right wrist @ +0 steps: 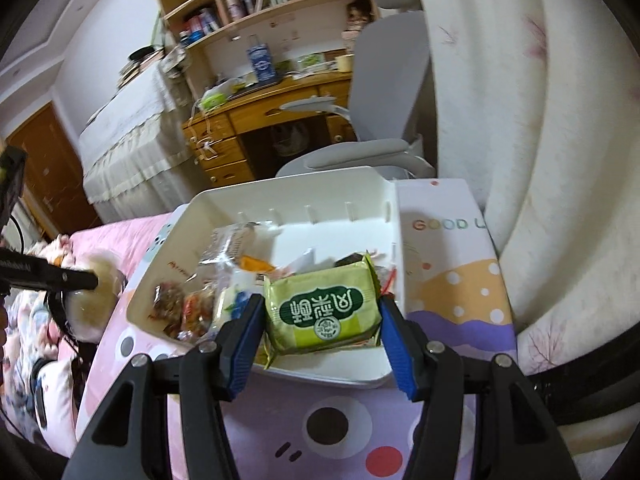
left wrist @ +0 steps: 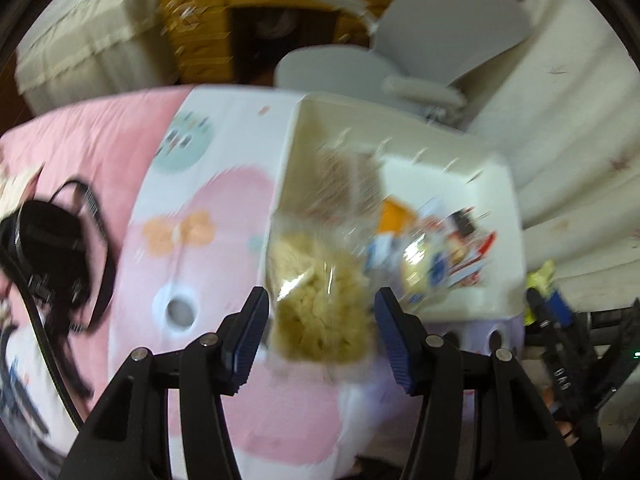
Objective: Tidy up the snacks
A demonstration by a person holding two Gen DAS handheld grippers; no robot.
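On the left lies a tangle of black straps and cable (left wrist: pixel 52 256) on the pink quilted bedcover (left wrist: pixel 88 136), well clear of the work. The left gripper (left wrist: pixel 322 312) holds a clear crinkly bag of pale yellow puffed snacks (left wrist: pixel 320 312): the jaws stand about half open with the bag filling the gap, pads on its sides. The blur hides how firm the pinch is. The bag hangs over the near left corner of the white plastic storage bin (left wrist: pixel 496 184), probably so it can drop into the left part beside another clear packet (left wrist: pixel 344 176).

The bin sits on a cartoon-printed white and pink sheet (right wrist: pixel 452 288) on the bed. Inside it, left to right in the right wrist view, lie reddish-brown wrapped snacks (right wrist: pixel 172 304), mixed clear and orange wrappers (right wrist: pixel 248 264), then bare white floor toward the right wall. The right gripper (right wrist: pixel 320 316) grips a green rectangular foil packet with dark green printing (right wrist: pixel 320 312) across its short sides, jaws at a middling width, over the bin's near right part. That spot looks free, so it suits the packet.

Obstacles are few: the heaped wrappers could tip the packet, and the two grippers work close together. Behind stand a grey office chair (right wrist: pixel 384 80) and a cluttered wooden desk (right wrist: pixel 280 100).
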